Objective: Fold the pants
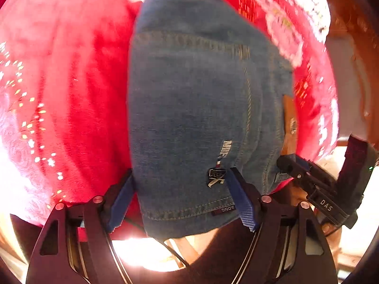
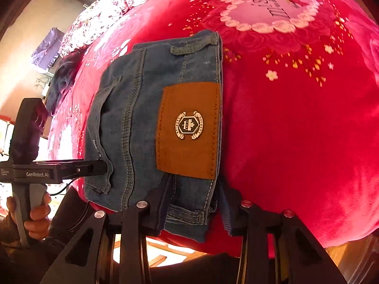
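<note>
Fig.: folded denim pants (image 2: 151,123) on red blanket (image 2: 296,142), w/ near edge between both claws. Left claw (image 1: 180,196) wide; right claw (image 2: 191,210) half-open, straddling waistband, grip unclear. We judge denim heavy, stiff-ish; grasp thick edges.

Blanket (image 2: 296,142) lies bare right of folded jeans (image 2: 132,118).

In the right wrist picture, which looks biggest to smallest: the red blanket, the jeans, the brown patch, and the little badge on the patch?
1. Red blanket, fills most of the picture.
2. Jeans, folded on the blanket.
3. Brown patch, sewn on the jeans.
4. Badge, in the patch's middle.
</note>
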Available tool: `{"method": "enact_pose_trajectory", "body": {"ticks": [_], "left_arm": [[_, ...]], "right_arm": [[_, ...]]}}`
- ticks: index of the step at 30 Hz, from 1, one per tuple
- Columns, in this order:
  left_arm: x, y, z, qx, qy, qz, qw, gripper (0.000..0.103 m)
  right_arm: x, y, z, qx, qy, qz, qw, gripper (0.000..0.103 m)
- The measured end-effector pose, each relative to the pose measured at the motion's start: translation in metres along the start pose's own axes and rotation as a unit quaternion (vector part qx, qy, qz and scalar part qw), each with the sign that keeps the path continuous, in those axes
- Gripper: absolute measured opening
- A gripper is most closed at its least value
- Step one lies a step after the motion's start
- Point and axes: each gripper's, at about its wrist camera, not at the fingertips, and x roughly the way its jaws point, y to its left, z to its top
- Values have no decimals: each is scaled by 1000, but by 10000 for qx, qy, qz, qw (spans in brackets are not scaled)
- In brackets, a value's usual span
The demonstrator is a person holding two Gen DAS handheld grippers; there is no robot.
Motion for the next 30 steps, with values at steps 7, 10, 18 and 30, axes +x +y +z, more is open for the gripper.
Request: {"method": "enact_pose_trajectory", "body": {"ticks": [7,10,18,30], "left_arm": [[-30,14,33,-328,-428,-124,9985,77],[-33,24,44,-522,-372,-116,9979,77],[-30,40,51,-631,-440,-89,9970,77],[-10,15,65,-623,-389,-144,9972,70]], "right_arm": [[-16,-17,38,731,-545,938,9914,59],[-10,-8,48,844,-126,1125,9900,62],[-50,-36,34,832,-61,473,9954,67],[22,-13,93,563,-670,119,9961,23]]}}
